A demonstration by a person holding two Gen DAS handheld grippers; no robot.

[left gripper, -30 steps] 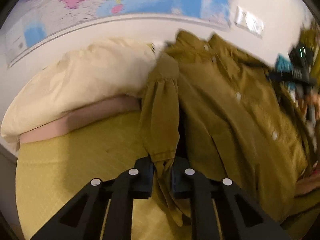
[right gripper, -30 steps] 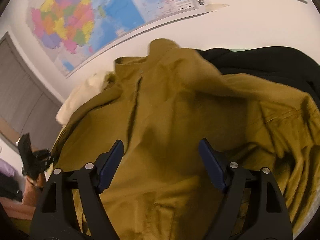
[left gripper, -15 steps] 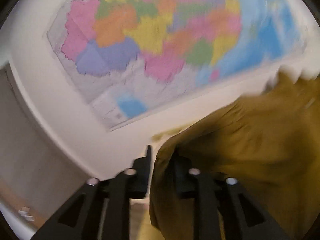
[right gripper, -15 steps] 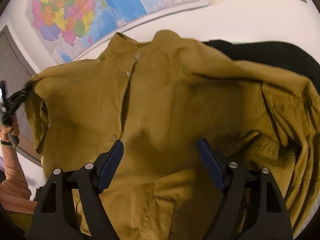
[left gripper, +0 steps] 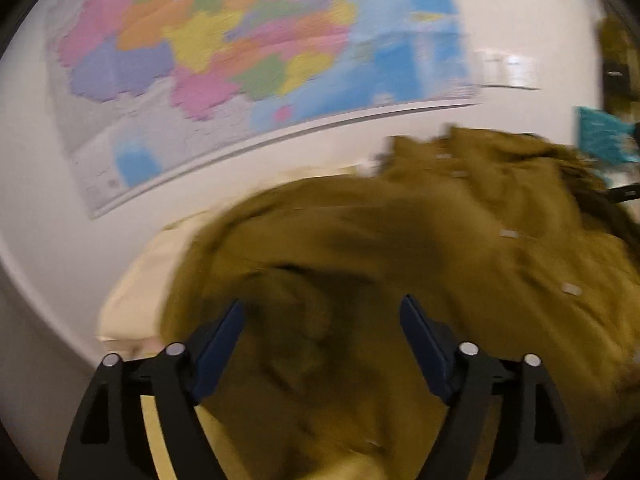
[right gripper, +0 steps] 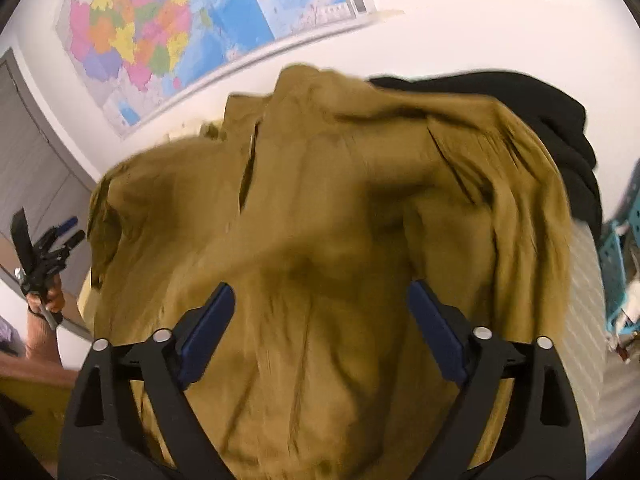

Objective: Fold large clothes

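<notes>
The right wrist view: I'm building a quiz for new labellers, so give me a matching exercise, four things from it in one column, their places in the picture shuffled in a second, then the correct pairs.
Things:
1. olive shirt
2. black garment
3. wall map
4. teal basket

Places:
A. upper left, on the wall
B. right edge of the picture
C. centre, spread out ahead of the gripper fingers
D. behind the shirt, upper right

Pairs: 1-C, 2-D, 3-A, 4-B
</notes>
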